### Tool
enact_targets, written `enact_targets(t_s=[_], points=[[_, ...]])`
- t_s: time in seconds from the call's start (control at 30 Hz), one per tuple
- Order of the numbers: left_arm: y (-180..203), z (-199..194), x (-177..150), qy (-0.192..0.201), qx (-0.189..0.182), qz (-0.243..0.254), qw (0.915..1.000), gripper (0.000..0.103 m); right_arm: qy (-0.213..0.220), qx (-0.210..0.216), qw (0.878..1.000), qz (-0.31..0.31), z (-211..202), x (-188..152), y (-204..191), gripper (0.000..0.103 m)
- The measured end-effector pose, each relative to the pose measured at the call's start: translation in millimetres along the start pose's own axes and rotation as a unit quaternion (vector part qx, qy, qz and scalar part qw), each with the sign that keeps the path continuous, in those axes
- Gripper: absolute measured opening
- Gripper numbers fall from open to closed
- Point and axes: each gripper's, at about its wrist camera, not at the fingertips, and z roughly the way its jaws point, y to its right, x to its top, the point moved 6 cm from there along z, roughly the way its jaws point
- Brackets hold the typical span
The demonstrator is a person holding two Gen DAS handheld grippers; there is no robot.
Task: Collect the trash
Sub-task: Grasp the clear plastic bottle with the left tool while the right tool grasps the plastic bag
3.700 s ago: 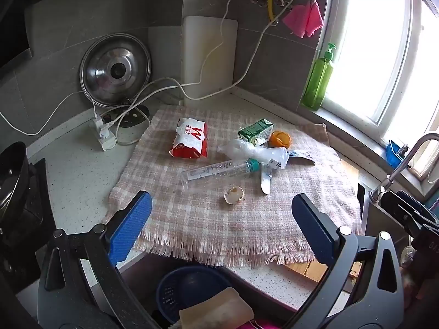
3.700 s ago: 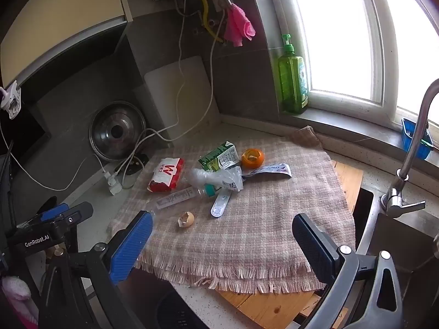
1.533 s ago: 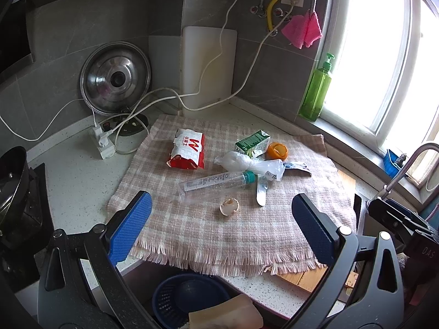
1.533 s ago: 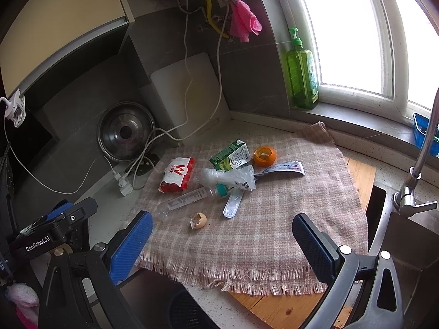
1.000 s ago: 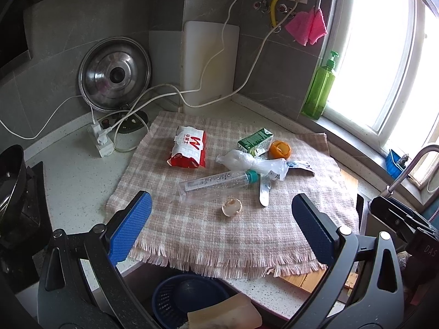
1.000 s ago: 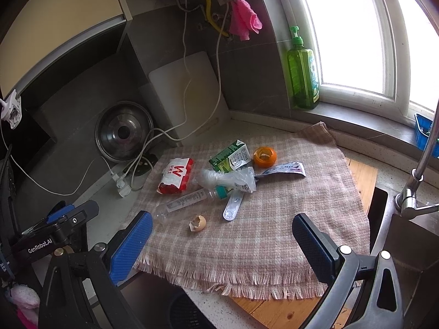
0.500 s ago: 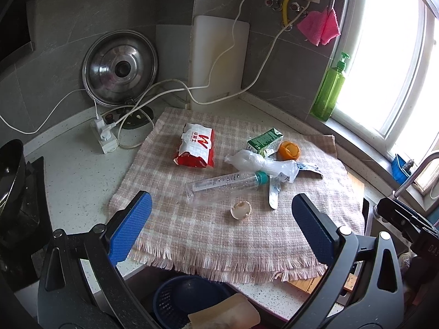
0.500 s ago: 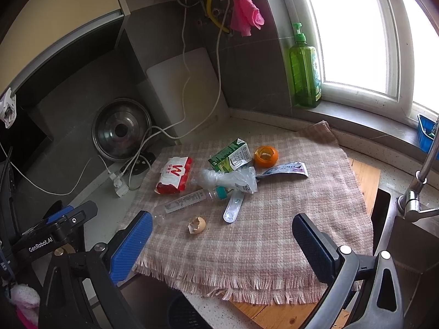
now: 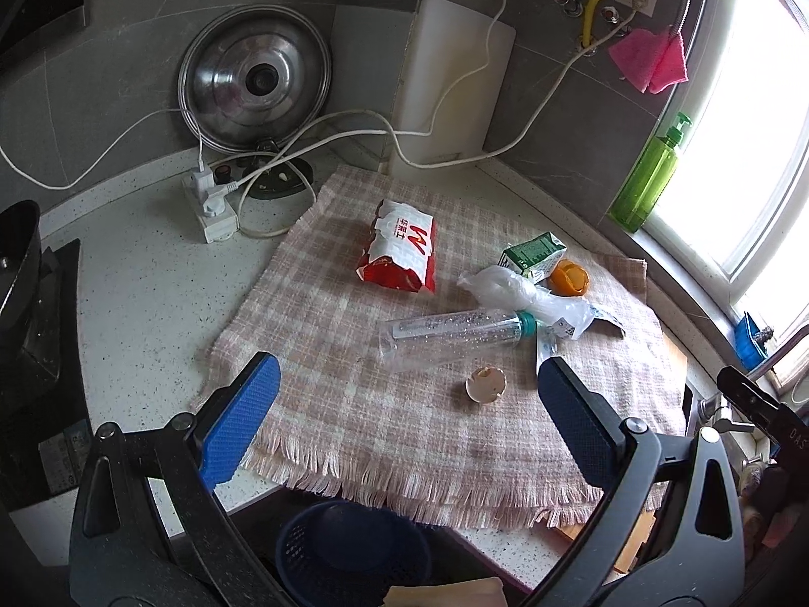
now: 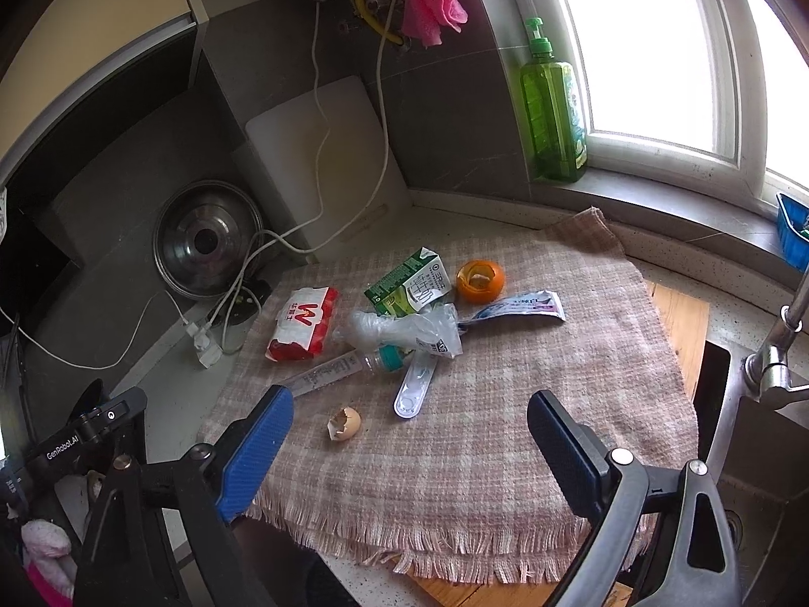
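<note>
Trash lies on a pink checked cloth (image 9: 354, 404) (image 10: 505, 430): a red snack bag (image 9: 402, 248) (image 10: 303, 323), a clear plastic bottle (image 9: 450, 331) (image 10: 333, 366), an eggshell (image 9: 485, 384) (image 10: 345, 422), a green carton (image 9: 531, 255) (image 10: 409, 283), an orange peel (image 9: 569, 278) (image 10: 480, 280), a crumpled clear plastic bag (image 9: 521, 296) (image 10: 404, 329), a white blister strip (image 10: 414, 387) and a toothpaste tube (image 10: 515, 306). My left gripper (image 9: 404, 404) is open and empty above the cloth's near edge. My right gripper (image 10: 409, 435) is open and empty, just short of the eggshell.
A blue basket (image 9: 354, 551) sits below the counter edge. A power strip with white cables (image 9: 212, 202), a steel pot lid (image 9: 255, 81), a white cutting board (image 9: 450, 86), a green soap bottle (image 10: 553, 101) and a faucet over the sink (image 10: 778, 354) ring the cloth.
Both grippers have moved forward and down toward the cloth; the trash looks closer. Both stay open and nothing has been picked up.
</note>
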Motion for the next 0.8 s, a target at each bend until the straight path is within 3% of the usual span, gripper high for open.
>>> enact_targets(t_s=[0.17,0.3,0.47,0.6,0.67,0.8], points=[[6.9,21.5,-13.6,-0.038,-0.026,0.001,0.9989,0.101,-0.044,0.027,0.998,0.022,28.5,-5.6,10.8,0.084],[25.0,43.6,-28.7,-0.079,-0.055,0.01,0.9953,0.092,-0.086,0.062,0.994,0.036,57.1,-8.7,14.4,0.077],[38.3,66.2,-40.5,-0.11,-0.069,0.009,0.9915,0.085,-0.102,0.072,0.991,0.057,81.0,-2.0,28.3,0.075],[38.4,78.1,-38.6,-0.112,-0.066,0.008,0.9915,0.085,-0.108,0.069,0.99,0.062,97.6,9.3,43.8,0.071],[36.0,84.7,-32.0,-0.106,-0.056,0.017,0.9926,0.079,-0.112,0.062,0.99,0.059,105.6,16.5,49.5,0.07],[37.8,104.7,-14.3,-0.108,-0.044,0.069,0.9908,0.077,-0.115,0.059,0.992,0.011,118.2,35.3,47.1,0.068]])
